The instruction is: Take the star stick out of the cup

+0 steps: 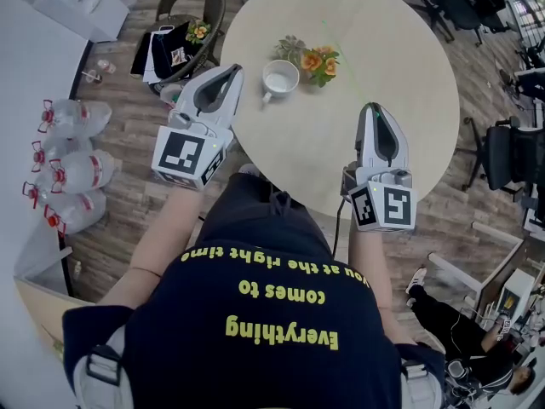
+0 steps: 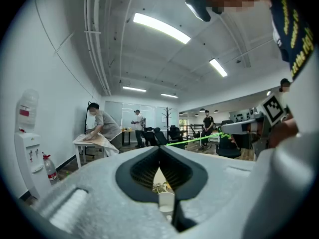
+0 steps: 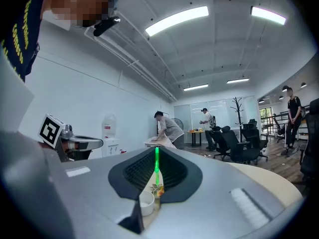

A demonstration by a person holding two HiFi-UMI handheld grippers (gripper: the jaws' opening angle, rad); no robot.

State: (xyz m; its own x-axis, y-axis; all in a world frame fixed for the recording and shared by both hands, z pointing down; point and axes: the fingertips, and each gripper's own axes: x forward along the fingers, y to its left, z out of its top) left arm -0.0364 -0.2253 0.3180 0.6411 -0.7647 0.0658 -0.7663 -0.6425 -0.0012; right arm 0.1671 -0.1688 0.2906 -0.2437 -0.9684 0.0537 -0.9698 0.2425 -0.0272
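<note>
Right hand-held gripper (image 3: 156, 148): clamped on green star stick (image 3: 156, 166). Left hand-held gripper (image 2: 160, 148): closed, empty. Stick's full length: left gripper view only.

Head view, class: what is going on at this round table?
A person holds a gripper in each hand over the round table. The right gripper is shut on the thin green star stick, which is already out of the white cup. The left gripper is shut and empty, near the cup. Flowers sit beside the cup.
</note>
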